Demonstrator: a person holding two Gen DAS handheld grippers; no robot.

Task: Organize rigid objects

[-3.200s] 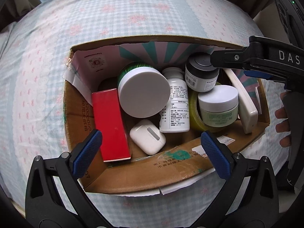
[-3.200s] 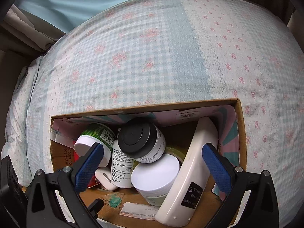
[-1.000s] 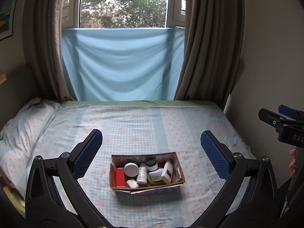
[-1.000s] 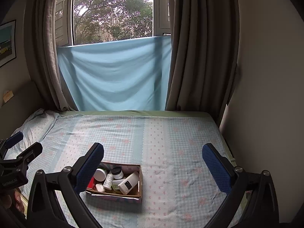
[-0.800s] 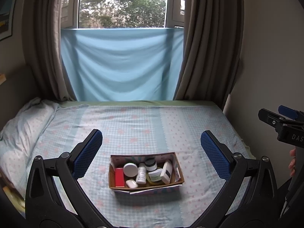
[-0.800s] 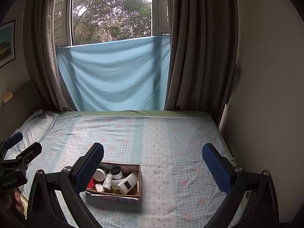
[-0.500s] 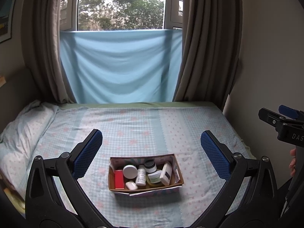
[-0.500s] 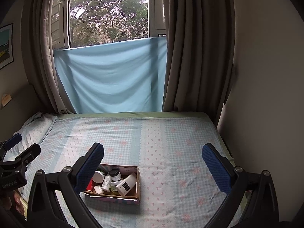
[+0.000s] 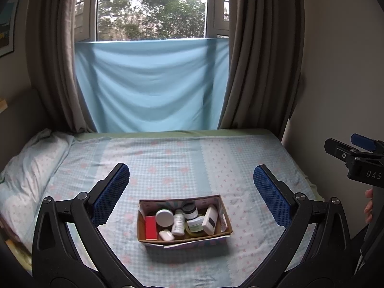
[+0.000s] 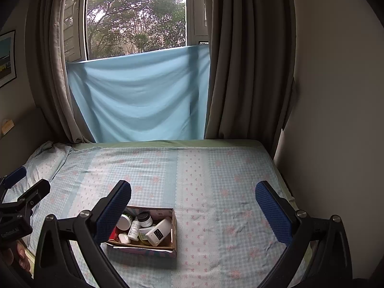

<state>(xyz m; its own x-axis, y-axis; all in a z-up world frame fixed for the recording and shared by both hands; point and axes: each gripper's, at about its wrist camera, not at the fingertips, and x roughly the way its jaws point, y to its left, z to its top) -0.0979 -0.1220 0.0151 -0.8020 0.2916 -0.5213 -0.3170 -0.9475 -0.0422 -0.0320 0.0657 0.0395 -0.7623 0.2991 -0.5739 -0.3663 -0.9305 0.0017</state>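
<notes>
Left wrist view: I have pulled both grippers far back from the cardboard box (image 9: 183,218) on the bed (image 9: 168,168); left gripper (image 9: 192,194) and right gripper (image 10: 193,210) gape empty, items all boxed, so organizing looks finished.

Bottle (image 9: 178,222) label too small to read; right gripper (image 9: 355,154) cut off.

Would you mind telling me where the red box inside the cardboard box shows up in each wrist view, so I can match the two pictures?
Left wrist view: the red box lies at the left end of the cardboard box, low and centre.
Right wrist view: only a red sliver shows lower left, mostly hidden behind the right gripper's left jaw.
Shared landmark: the white bottle standing mid-box.
</notes>
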